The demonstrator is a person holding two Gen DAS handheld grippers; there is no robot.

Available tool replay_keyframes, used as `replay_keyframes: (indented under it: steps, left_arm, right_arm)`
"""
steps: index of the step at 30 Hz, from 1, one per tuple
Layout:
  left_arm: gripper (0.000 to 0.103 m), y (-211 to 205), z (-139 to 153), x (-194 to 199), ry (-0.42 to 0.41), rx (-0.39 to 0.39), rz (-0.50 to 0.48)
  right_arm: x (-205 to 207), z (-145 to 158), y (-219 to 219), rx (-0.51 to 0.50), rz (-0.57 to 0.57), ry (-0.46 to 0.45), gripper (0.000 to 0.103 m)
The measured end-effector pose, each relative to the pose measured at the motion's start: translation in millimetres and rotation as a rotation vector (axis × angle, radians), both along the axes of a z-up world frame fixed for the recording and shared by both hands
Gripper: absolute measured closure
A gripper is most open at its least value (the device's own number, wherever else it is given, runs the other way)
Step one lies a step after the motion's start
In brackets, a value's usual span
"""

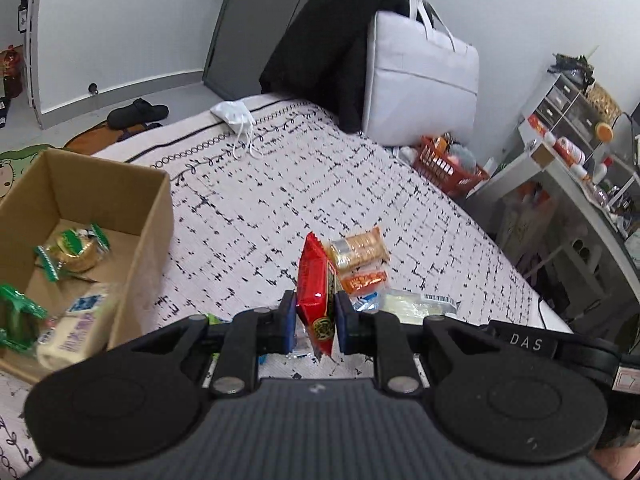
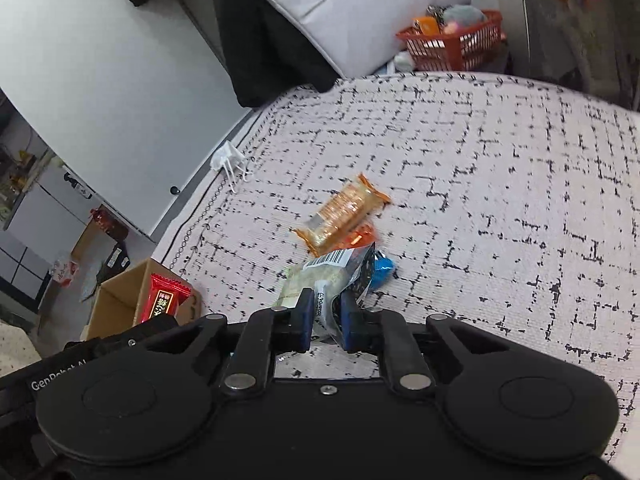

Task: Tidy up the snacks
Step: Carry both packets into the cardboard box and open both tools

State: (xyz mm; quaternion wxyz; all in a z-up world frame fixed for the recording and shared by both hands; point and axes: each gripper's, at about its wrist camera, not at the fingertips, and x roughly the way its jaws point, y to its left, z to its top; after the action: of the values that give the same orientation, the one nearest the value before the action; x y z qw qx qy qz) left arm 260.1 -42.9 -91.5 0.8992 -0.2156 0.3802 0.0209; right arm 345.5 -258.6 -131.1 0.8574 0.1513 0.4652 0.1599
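My left gripper (image 1: 316, 316) is shut on a red snack packet (image 1: 316, 292), held upright above the patterned bed cover (image 1: 260, 208). My right gripper (image 2: 325, 316) is shut on a clear packet with a barcode label (image 2: 326, 276), lifted off the bed cover (image 2: 480, 200). That same barcoded packet (image 1: 416, 304) shows to the right in the left wrist view. An orange cracker pack (image 2: 344, 212) and a small orange packet (image 2: 356, 238) lie on the cover beyond it, with a blue packet (image 2: 382, 272) beside them. A cardboard box (image 1: 132, 184) at the left holds green-wrapped pastries (image 1: 76, 250) and a white packet (image 1: 76, 332).
A white bag (image 1: 420, 76) with a black garment (image 1: 332, 40) over it stands at the far end of the bed. A red basket (image 1: 448, 168) and a shelf unit (image 1: 560, 168) stand at the right. A white face mask (image 1: 236, 116) lies near the far edge.
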Motion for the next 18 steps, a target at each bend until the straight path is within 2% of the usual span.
replay_keyframes:
  steps: [18]
  left_arm:
    - [0.084, 51.2, 29.3, -28.7, -0.056, -0.054, 0.062]
  right_arm:
    - [-27.3, 45.1, 59.3, -0.023, 0.064, -0.064, 0.09]
